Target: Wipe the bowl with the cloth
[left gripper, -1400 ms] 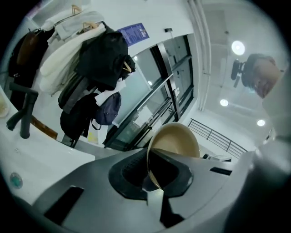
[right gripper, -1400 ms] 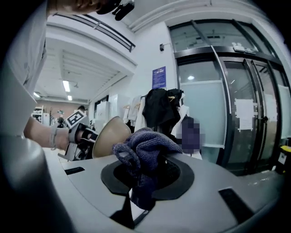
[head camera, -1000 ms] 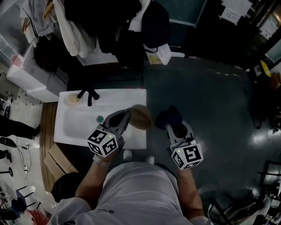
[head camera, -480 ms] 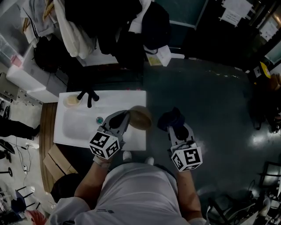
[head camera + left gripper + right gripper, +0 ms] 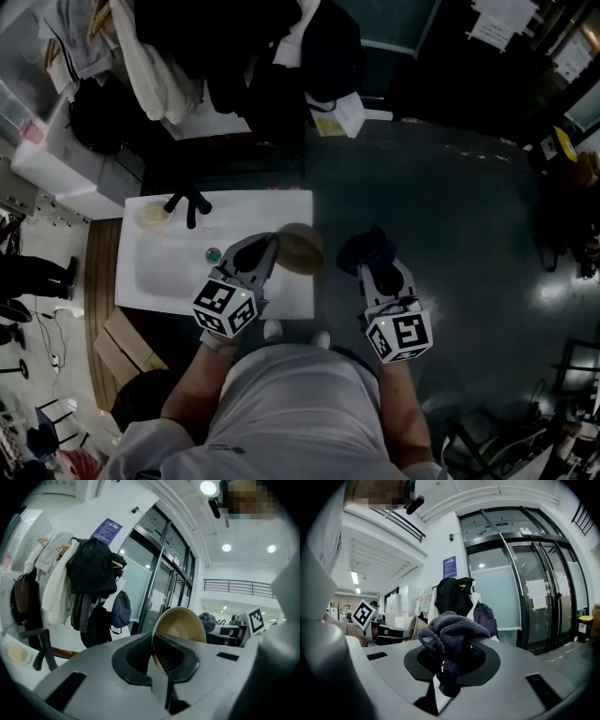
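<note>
A tan bowl (image 5: 301,249) is held on edge over the right end of the white sink (image 5: 291,204), pinched at its rim by my left gripper (image 5: 273,255). In the left gripper view the bowl (image 5: 180,626) stands upright between the closed jaws of the left gripper (image 5: 153,654). A crumpled dark blue cloth (image 5: 364,251) is clamped in my right gripper (image 5: 371,273), a short way right of the bowl and apart from it. In the right gripper view the cloth (image 5: 452,634) bulges out of the right gripper (image 5: 449,665).
The sink has a black faucet (image 5: 188,203), a drain (image 5: 214,254) and a small dish (image 5: 153,213) at its back left corner. Coats and bags (image 5: 234,56) hang behind it. Dark floor (image 5: 469,234) spreads to the right; a cardboard box (image 5: 117,342) lies by the sink's left.
Both grippers have barely shifted. The cloth has stayed a short gap right of the bowl, and both holds are unchanged.
</note>
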A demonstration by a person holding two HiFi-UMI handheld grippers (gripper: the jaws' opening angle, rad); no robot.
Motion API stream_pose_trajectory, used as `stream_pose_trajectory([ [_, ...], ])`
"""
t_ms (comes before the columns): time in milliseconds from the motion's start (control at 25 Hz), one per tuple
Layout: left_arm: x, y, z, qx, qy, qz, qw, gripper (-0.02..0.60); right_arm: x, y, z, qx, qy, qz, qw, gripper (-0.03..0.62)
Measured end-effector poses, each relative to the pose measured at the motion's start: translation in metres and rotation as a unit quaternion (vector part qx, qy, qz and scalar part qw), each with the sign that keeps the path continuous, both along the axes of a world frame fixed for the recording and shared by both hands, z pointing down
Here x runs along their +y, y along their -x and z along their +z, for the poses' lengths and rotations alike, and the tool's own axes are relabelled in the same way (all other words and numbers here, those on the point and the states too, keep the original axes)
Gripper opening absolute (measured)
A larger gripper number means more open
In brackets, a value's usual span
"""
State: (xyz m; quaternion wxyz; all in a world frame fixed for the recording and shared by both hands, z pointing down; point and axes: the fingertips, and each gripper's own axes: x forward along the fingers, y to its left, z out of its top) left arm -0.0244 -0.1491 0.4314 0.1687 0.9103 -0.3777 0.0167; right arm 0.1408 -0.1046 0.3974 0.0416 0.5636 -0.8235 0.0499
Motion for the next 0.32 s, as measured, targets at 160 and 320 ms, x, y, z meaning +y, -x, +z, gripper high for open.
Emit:
stream_pose_trajectory([
  [160,-0.0004,0.001,0.0013,0.005,0.004,0.001,1.0,0.02,-0.001,0.003,-0.001,0.002,-0.002,0.001,1.0,0.082],
  [320,-0.0021,0.0049,0.0014,0.008,0.004,-0.001,1.0,0.02,-0.0013,0.0062,-0.0008,0.005,-0.004,0.001,1.0,0.083],
])
